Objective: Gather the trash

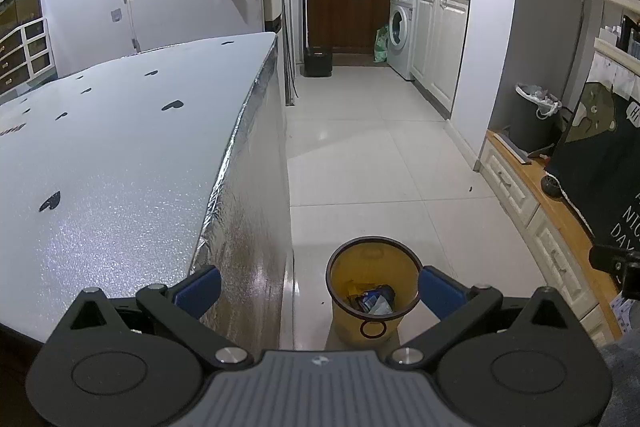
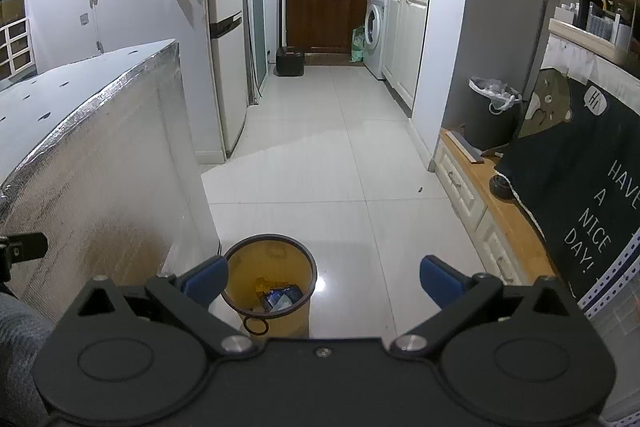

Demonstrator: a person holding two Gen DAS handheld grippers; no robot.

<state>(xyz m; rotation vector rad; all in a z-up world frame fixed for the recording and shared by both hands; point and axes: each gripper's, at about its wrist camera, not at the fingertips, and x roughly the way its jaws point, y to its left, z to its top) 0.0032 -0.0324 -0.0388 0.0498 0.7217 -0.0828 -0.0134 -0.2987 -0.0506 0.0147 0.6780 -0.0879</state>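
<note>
A small yellow waste bin (image 1: 374, 291) with a dark rim stands on the white tiled floor beside the table's end; it also shows in the right wrist view (image 2: 270, 281). Trash wrappers (image 1: 374, 301) lie in its bottom, also seen in the right wrist view (image 2: 280, 297). My left gripper (image 1: 318, 291) is open and empty, above the table's corner and the bin. My right gripper (image 2: 324, 281) is open and empty, above the floor just right of the bin.
A table (image 1: 120, 155) with a silver foil cover and black heart marks fills the left. A low wooden cabinet (image 2: 508, 223) with a dark cloth runs along the right. A grey bin with a bag (image 2: 490, 111) stands on it. A fridge (image 2: 228, 39) and a washing machine (image 2: 376, 31) stand further back.
</note>
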